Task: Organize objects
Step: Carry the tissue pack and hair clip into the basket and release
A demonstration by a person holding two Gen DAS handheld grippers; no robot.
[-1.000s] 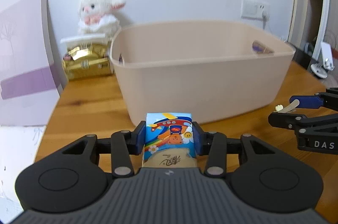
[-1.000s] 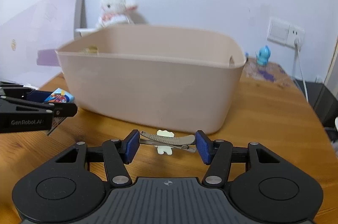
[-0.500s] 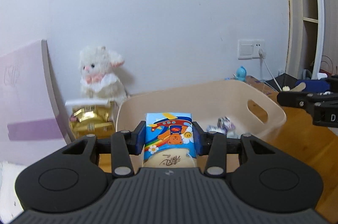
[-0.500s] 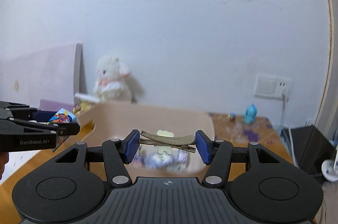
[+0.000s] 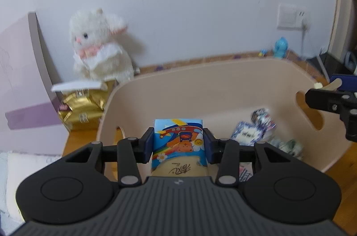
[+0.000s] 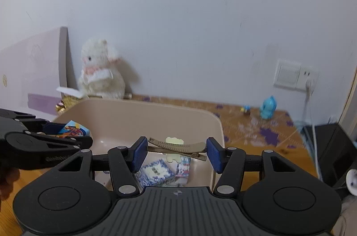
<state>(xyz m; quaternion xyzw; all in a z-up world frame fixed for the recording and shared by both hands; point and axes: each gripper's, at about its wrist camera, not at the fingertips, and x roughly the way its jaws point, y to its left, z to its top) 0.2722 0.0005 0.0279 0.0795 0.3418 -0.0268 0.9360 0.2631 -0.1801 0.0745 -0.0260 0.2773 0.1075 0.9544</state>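
My left gripper (image 5: pixel 178 142) is shut on a small tissue pack with a cartoon bear and plane (image 5: pixel 178 142), held above the left part of the beige plastic bin (image 5: pixel 200 84). My right gripper (image 6: pixel 177 151) is shut on a tan hair clip with a pale yellow charm (image 6: pixel 178 145), held above the right part of the bin (image 6: pixel 156 111). The left gripper and its pack (image 6: pixel 73 130) show at the left of the right wrist view. The right gripper's fingers (image 5: pixel 330 100) show at the right of the left wrist view. Blue-and-white packets (image 5: pixel 250 133) lie in the bin; they also show in the right wrist view (image 6: pixel 156 172).
A white plush lamb (image 5: pixel 98 46) sits on gold-wrapped boxes (image 5: pixel 82 106) behind the bin's left end, beside a pink board (image 5: pixel 20 84). A blue toy figure (image 6: pixel 267 107) stands near the wall under a socket (image 6: pixel 292 74). The wooden table (image 6: pixel 267 138) extends to the right.
Both grippers rose from table level in front of the bin and moved forward over it. The views now look down into the bin. Both grips are unchanged.
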